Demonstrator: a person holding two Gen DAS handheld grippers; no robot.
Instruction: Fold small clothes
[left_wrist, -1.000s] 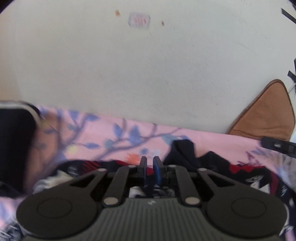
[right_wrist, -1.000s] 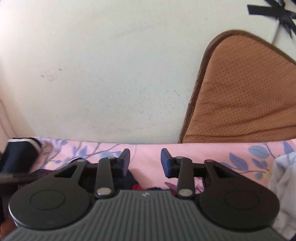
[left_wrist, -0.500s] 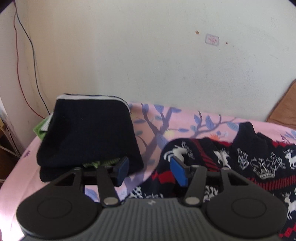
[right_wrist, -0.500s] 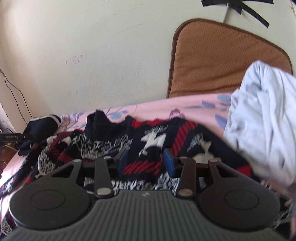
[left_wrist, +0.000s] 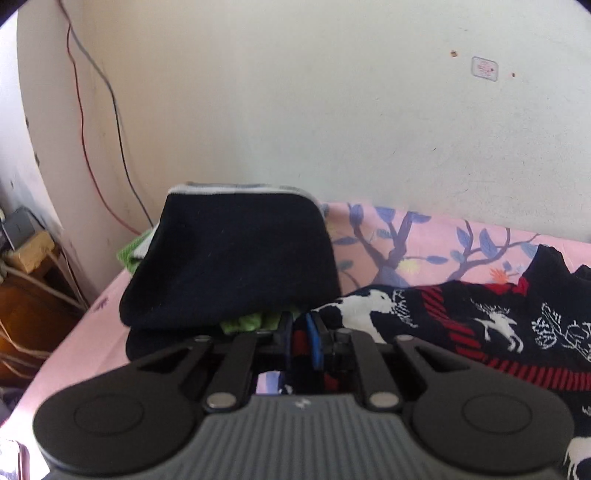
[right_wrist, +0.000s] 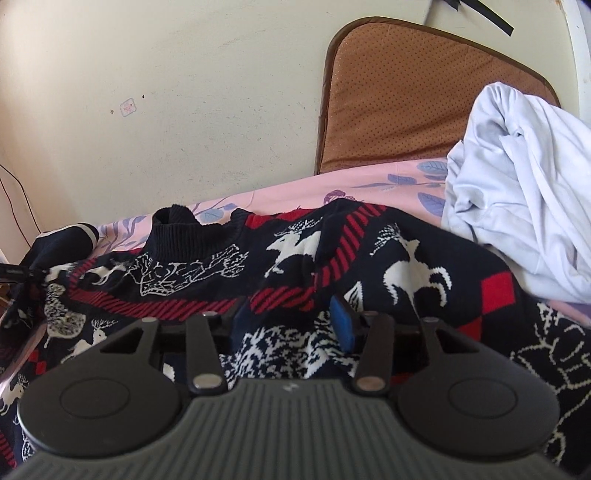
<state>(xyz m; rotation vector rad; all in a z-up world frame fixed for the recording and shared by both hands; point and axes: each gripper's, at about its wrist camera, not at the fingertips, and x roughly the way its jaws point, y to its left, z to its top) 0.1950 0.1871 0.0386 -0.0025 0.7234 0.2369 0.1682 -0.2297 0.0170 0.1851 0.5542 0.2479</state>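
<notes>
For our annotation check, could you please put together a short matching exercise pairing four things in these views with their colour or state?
Things:
1. reindeer sweater
2. folded dark garment
3. left gripper
4. right gripper

Colour or state:
A. jaws apart, over fabric
B. navy, red and white pattern
C. jaws nearly together, red and dark fabric between them
D. plain dark, pale trim, on a green piece

Pairs: 1-B, 2-D, 3-C, 4-A
</notes>
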